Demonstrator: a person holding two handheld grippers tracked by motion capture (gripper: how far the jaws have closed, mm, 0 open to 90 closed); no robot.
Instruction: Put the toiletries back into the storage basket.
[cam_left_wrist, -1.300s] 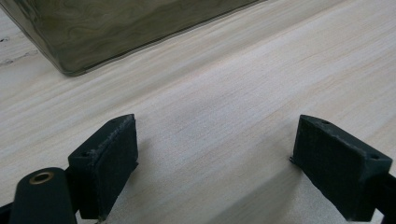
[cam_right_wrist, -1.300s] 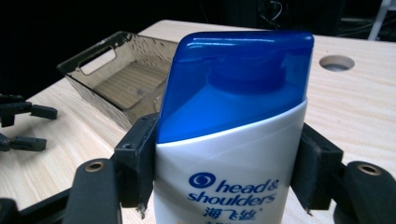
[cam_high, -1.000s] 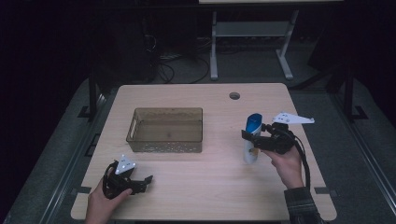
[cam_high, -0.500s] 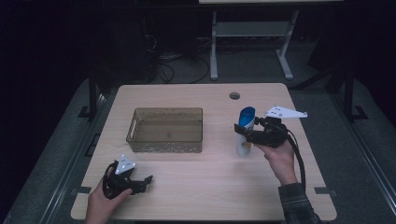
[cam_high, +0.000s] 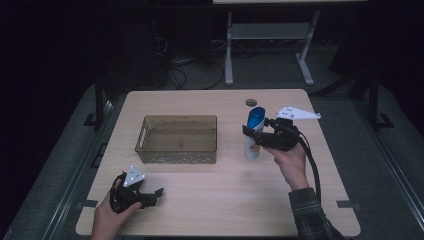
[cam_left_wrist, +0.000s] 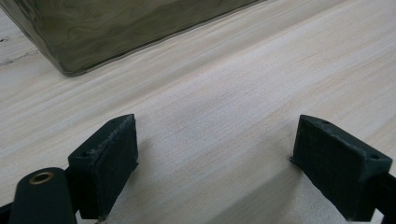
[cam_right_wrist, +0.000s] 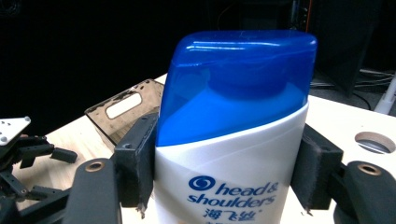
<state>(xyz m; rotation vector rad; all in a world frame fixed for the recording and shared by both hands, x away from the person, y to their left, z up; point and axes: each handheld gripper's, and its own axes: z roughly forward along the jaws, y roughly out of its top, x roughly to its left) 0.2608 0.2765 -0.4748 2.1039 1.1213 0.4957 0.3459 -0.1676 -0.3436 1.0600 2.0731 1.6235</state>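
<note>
Right of the translucent brown plastic basket (cam_high: 178, 138), on the pale wooden worktop (cam_high: 220, 200), the right tool (cam_high: 254, 136) is clamped on an upright white shampoo bottle with blue cap (cam_high: 255, 131). The left tool (cam_high: 156, 194) rests near the worktop's front-left corner, jaws apart and empty.

White blue-capped shampoo bottle (cam_high: 254, 134) upright, right of bin (cam_high: 178, 139)

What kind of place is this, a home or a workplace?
Probably a lab or workshop: a bare wooden table with a cable hole, loose cables on the floor, and a metal stand behind.
</note>
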